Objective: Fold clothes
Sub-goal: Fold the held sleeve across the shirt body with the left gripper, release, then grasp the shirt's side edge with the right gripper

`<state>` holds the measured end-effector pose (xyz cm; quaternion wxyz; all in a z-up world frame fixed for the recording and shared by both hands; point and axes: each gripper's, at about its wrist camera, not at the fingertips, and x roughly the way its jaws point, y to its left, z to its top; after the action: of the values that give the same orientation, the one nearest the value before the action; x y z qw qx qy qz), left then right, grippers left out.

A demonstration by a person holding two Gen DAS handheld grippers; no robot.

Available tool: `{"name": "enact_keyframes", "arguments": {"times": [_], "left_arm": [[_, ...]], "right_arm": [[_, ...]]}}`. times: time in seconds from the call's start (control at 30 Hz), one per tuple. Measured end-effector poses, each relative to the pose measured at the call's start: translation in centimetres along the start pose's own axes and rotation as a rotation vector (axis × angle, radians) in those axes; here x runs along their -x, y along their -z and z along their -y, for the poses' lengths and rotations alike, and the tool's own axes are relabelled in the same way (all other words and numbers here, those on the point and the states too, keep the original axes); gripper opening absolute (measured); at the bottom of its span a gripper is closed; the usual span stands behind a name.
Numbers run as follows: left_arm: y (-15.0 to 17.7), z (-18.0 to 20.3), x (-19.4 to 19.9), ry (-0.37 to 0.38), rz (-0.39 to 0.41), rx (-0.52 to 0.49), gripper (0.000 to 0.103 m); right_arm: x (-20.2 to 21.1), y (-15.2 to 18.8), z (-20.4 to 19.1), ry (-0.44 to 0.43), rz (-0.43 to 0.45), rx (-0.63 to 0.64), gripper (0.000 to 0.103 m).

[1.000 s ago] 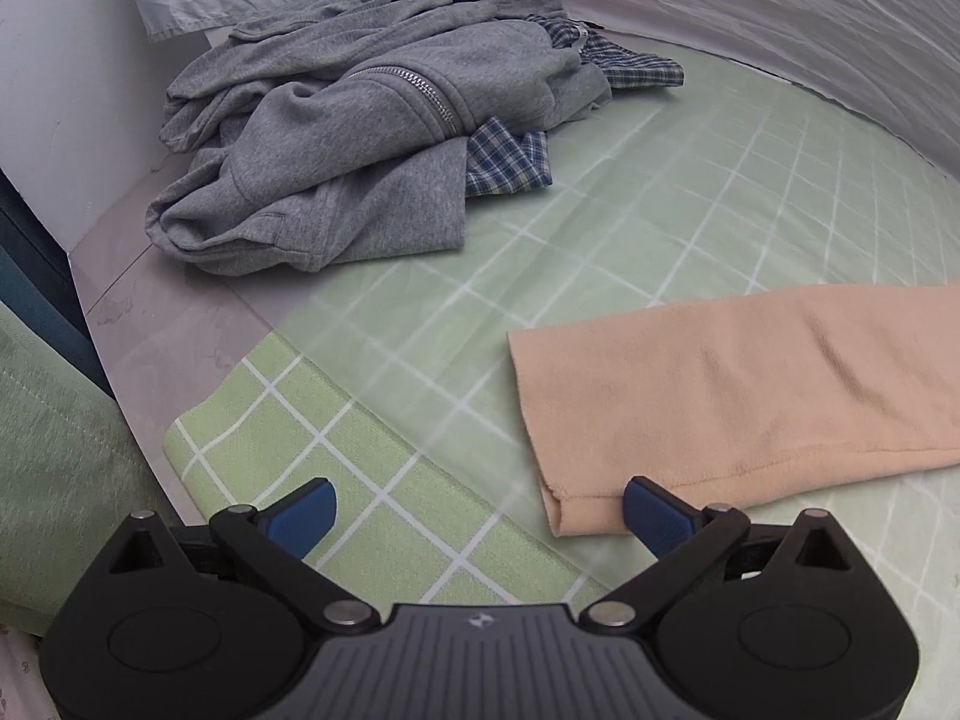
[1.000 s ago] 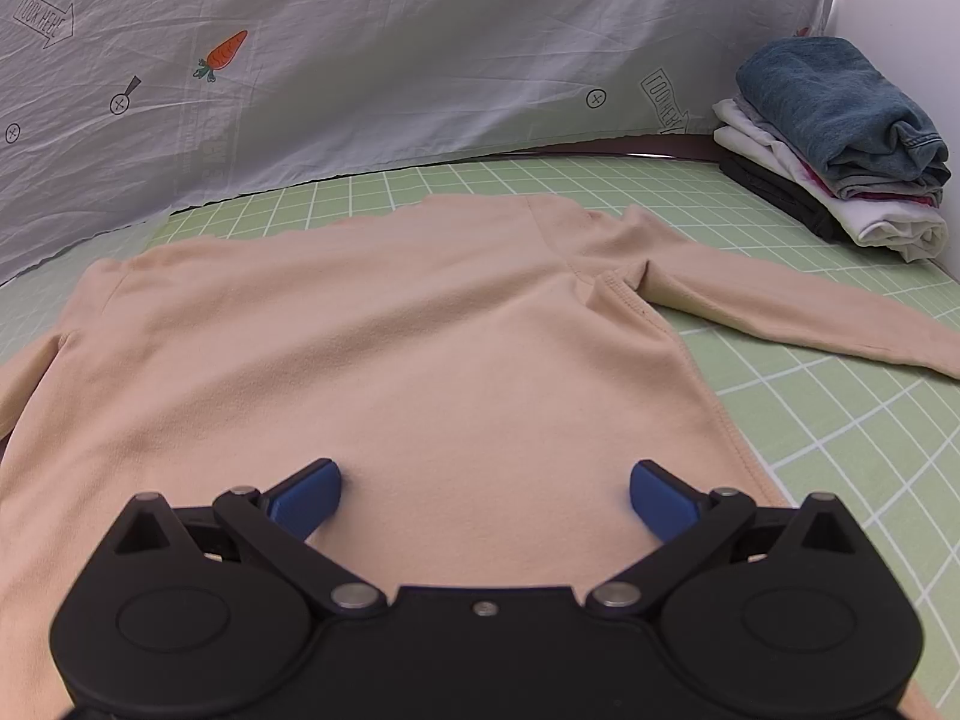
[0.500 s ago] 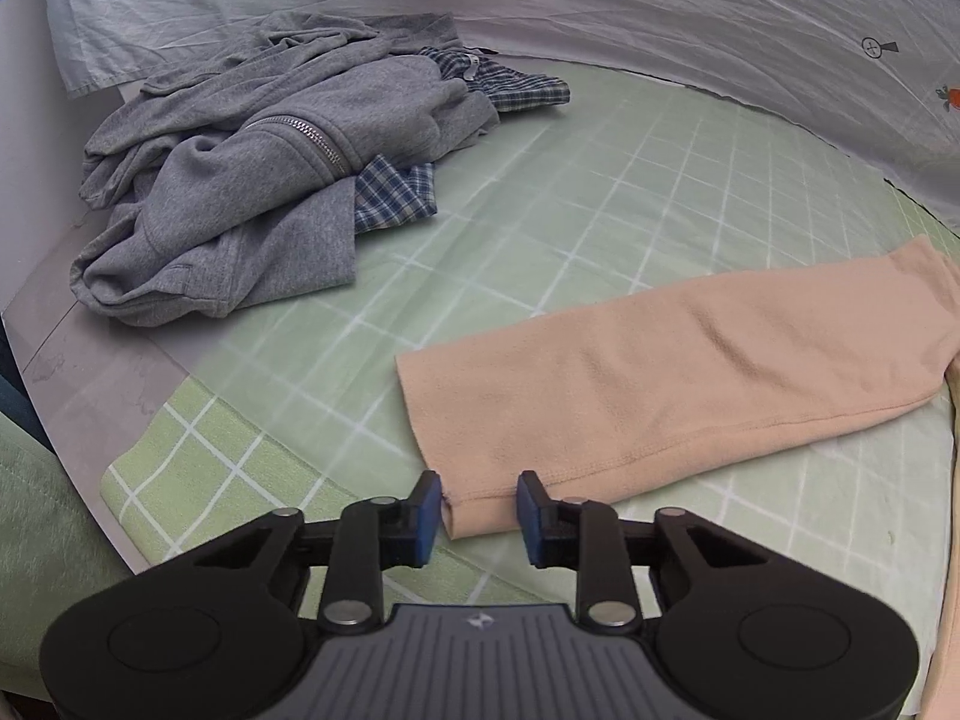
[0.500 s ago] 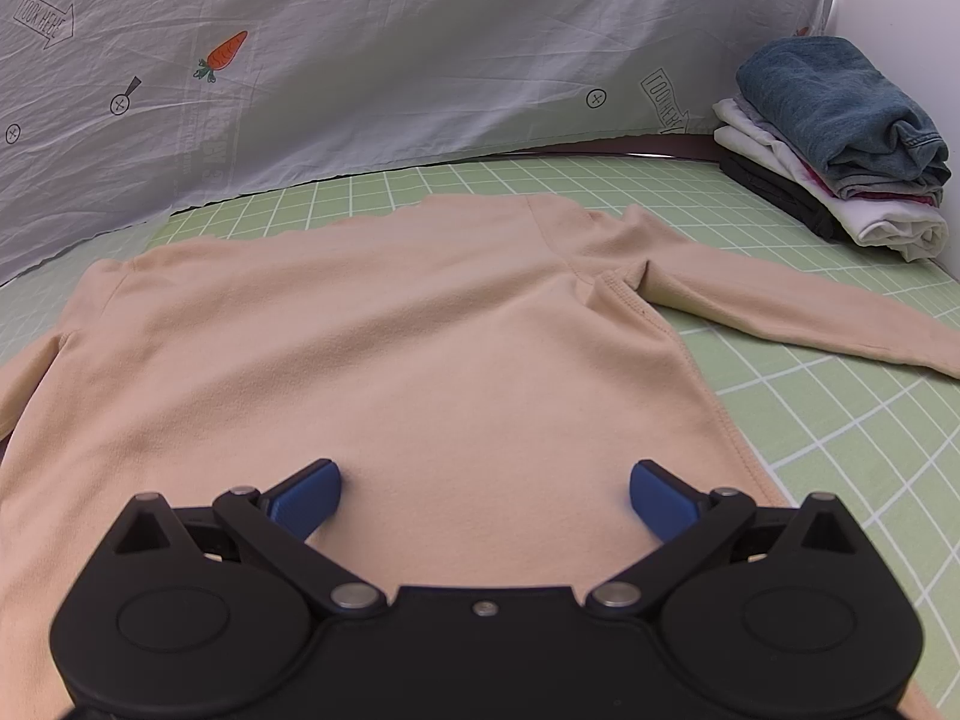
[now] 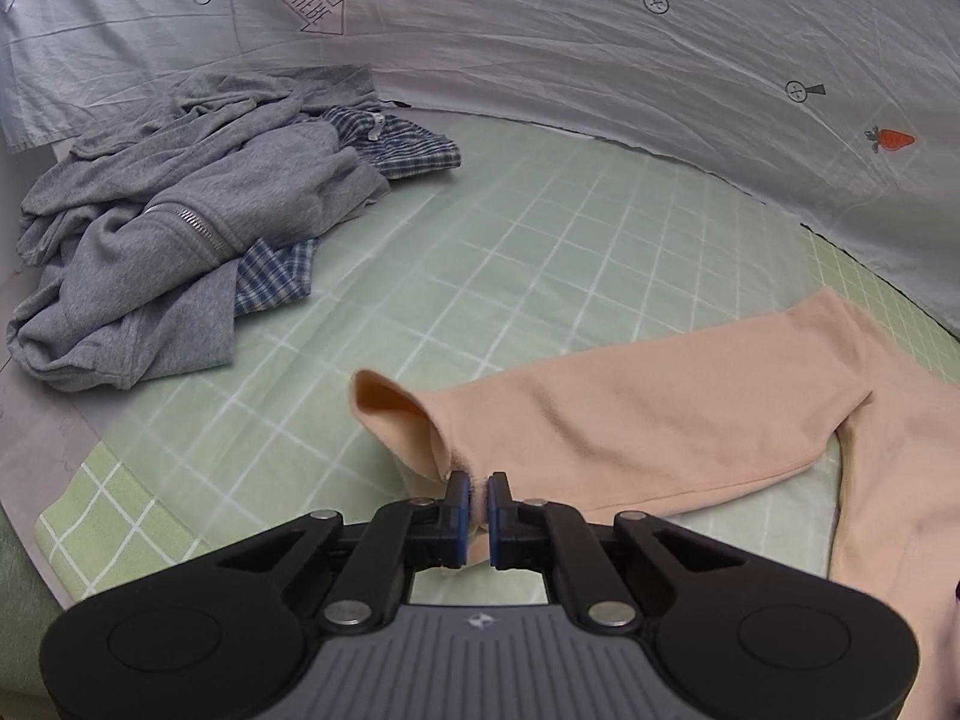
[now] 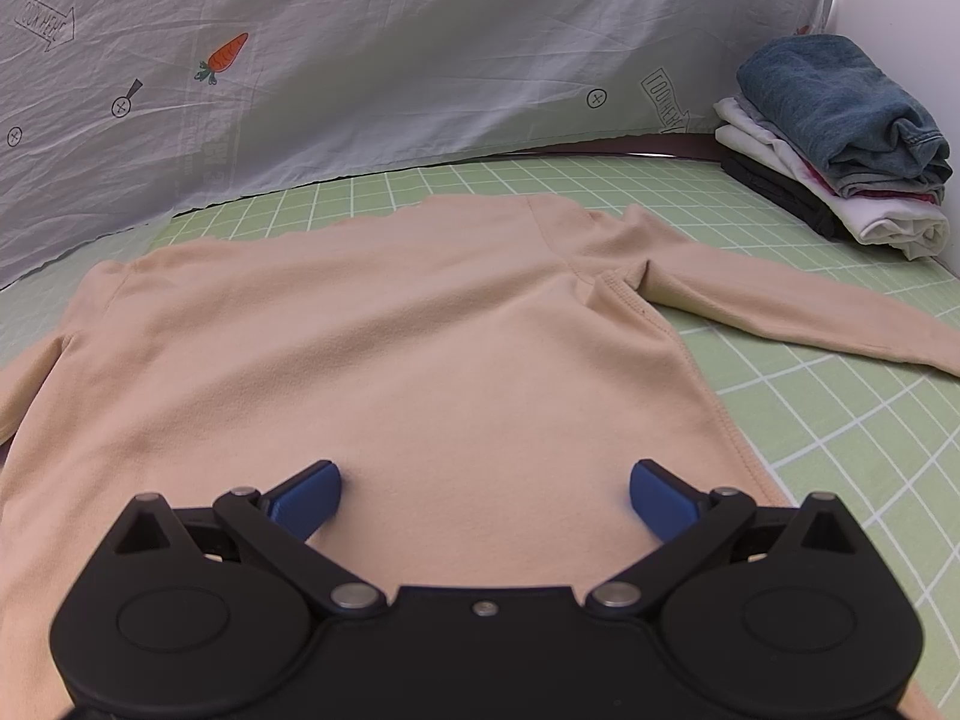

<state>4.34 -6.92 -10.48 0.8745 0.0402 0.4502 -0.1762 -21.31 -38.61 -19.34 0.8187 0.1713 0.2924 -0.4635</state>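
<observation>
A peach long-sleeved top [image 6: 420, 330] lies spread flat on the green checked mat [image 6: 840, 420]. In the left wrist view its left sleeve [image 5: 630, 414] stretches toward me, and my left gripper [image 5: 478, 495] is shut on the sleeve's cuff. The cuff is lifted off the mat and its open end curls up. My right gripper [image 6: 485, 495] hovers open over the lower body of the top, with only flat cloth below its blue pads. The other sleeve [image 6: 810, 312] lies out to the right.
A crumpled grey zip hoodie [image 5: 180, 228] over a blue plaid shirt [image 5: 276, 276] lies at the far left. A stack of folded clothes topped by jeans [image 6: 840, 120] stands at the far right corner. A printed pale sheet [image 6: 360, 60] hangs behind the mat.
My left gripper went from wide open to shut on the sleeve cuff, then rose and moved right, lifting the cuff off the mat. The right gripper has not moved.
</observation>
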Motion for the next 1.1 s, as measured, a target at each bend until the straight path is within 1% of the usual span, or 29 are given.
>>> {"name": "enact_keyframes", "arguments": {"times": [0.07,0.13,0.2,0.23,0.3,0.33,0.37,0.43,0.5,0.63,0.67,0.73,0.77,0.87,1.0,1.1], "left_arm": [[-1.0,2.2,0.1,0.046,0.020,-0.031,0.006],[-1.8,5.9,0.5,0.155,0.053,-0.122,0.007],[-1.9,9.4,0.9,0.259,0.054,-0.203,0.009],[-1.6,10.7,0.8,0.292,0.043,-0.227,0.014],[-0.7,13.0,0.5,0.354,0.008,-0.276,0.030],[-0.3,13.5,0.3,0.360,-0.015,-0.296,0.049],[0.2,13.9,0.0,0.344,-0.033,-0.315,0.061],[1.0,13.9,-0.7,0.293,-0.067,-0.332,0.067],[1.4,13.2,-1.4,0.229,-0.098,-0.329,0.068],[0.6,9.7,-2.8,0.112,-0.141,-0.209,0.068],[0.4,8.7,-3.1,0.092,-0.145,-0.175,0.068],[0.0,6.8,-3.4,0.055,-0.144,-0.126,0.068],[0.0,6.0,-3.5,0.037,-0.145,-0.108,0.068],[0.0,4.0,-4.0,0.000,-0.162,-0.065,0.068],[-0.1,2.7,-4.7,0.008,-0.190,-0.060,0.068],[-0.5,2.8,-5.2,0.014,-0.183,-0.091,0.068]], "right_arm": [[0.0,0.0,0.1,-0.002,0.001,-0.001,0.103],[-0.1,0.1,0.1,-0.003,0.001,-0.001,0.103],[-0.1,0.1,0.1,-0.005,0.001,-0.002,0.103],[-0.1,0.1,0.1,-0.006,0.001,-0.003,0.103],[-0.1,0.1,0.1,-0.007,0.002,-0.003,0.103],[-0.1,0.1,0.1,-0.007,0.002,-0.003,0.103],[-0.1,0.1,0.1,-0.007,0.002,-0.003,0.103],[-0.1,0.1,0.1,-0.008,0.002,-0.001,0.103],[-0.2,0.1,0.1,-0.007,0.001,0.001,0.103],[-0.3,-0.2,0.1,-0.012,-0.013,0.015,0.103],[-0.4,-0.5,0.1,-0.016,-0.030,0.017,0.103],[-0.8,-1.5,0.1,-0.027,-0.090,0.013,0.103],[-0.9,-2.2,-0.1,-0.047,-0.113,0.001,0.103],[-0.5,-3.9,-1.3,-0.156,-0.092,-0.056,0.103],[-0.4,-5.4,-5.3,-0.340,-0.116,-0.080,0.103],[-0.2,-5.6,-9.4,-0.441,-0.140,-0.039,0.102]]}}
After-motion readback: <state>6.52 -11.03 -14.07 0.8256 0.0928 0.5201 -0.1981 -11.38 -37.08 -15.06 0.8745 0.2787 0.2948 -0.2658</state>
